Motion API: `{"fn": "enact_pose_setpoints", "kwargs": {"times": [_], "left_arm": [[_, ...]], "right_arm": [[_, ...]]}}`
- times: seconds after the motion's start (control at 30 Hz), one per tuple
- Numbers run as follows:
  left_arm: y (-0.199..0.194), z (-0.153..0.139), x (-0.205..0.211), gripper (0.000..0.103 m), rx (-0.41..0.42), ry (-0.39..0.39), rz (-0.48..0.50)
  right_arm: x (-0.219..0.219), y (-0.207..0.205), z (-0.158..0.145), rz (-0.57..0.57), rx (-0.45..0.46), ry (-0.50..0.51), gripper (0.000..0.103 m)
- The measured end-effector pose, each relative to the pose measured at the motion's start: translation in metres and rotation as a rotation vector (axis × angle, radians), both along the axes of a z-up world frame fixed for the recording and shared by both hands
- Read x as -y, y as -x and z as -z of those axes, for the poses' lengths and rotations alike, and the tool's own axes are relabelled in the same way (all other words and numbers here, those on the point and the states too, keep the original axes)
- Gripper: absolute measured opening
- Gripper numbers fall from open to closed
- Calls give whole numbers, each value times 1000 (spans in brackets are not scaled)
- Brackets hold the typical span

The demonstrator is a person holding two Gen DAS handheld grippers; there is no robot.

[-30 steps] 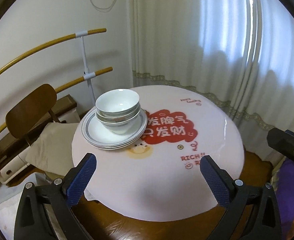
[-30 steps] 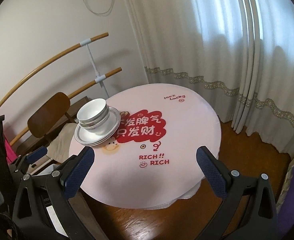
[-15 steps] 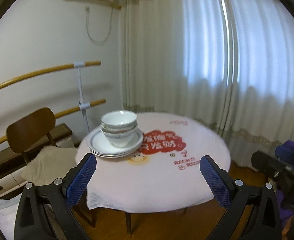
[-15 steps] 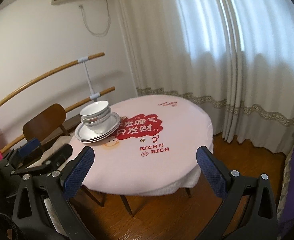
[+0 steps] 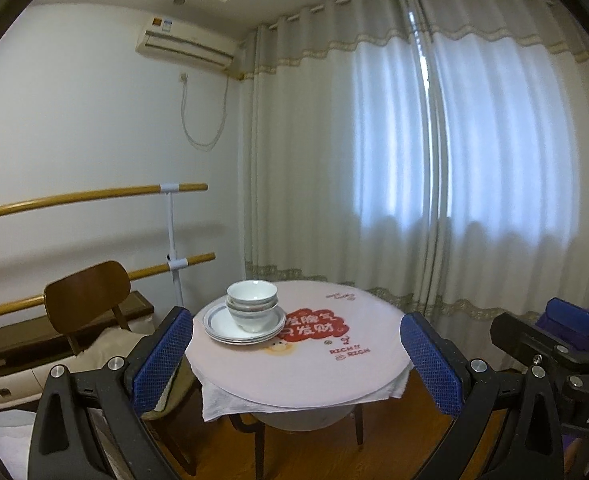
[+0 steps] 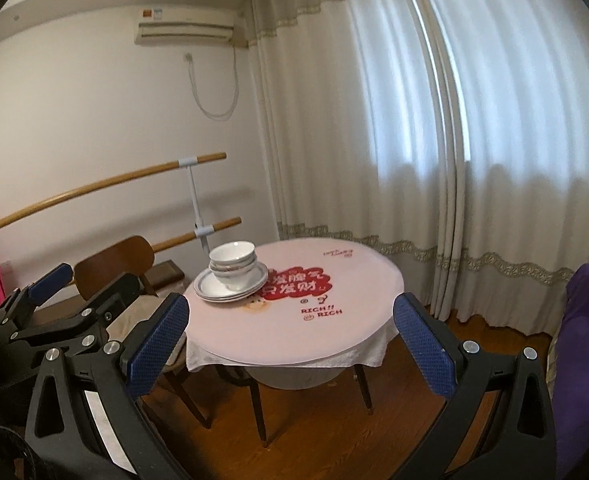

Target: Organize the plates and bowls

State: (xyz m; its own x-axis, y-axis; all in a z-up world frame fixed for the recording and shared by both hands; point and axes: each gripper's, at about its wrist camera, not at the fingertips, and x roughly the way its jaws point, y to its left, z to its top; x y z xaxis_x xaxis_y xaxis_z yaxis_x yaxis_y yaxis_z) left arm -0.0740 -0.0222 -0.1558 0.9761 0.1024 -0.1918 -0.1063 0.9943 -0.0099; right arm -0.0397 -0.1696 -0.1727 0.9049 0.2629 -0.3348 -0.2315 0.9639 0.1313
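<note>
Both tools, left and right, gape empty; bowls on plates lie ahead-left, well apart, left tool nearer

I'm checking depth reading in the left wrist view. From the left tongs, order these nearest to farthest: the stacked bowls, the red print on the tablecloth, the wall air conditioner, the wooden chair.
Measured from the open left tongs:
1. Wooden chair, low at the left beside the table.
2. Red print, mid-table; too close to call against the bowls.
3. Stacked bowls, on the plates, table's left side.
4. Air conditioner, high on the far wall.
</note>
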Motion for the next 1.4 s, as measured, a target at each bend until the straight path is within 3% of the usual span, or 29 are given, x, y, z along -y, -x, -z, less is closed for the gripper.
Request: {"fn": "enact_pose_setpoints", "kwargs": {"times": [0.47,0.7,1.4], "left_arm": [[74,0,8,102,107,-7,33],[94,8,6,102,132,-14,27],[100,10,10,102,139,-27,26]], "right_arm": [[9,68,-32,50,109,-2,103],[7,73,-31,50,120,-4,103],[8,82,-33,53,120,-8,103]]}}
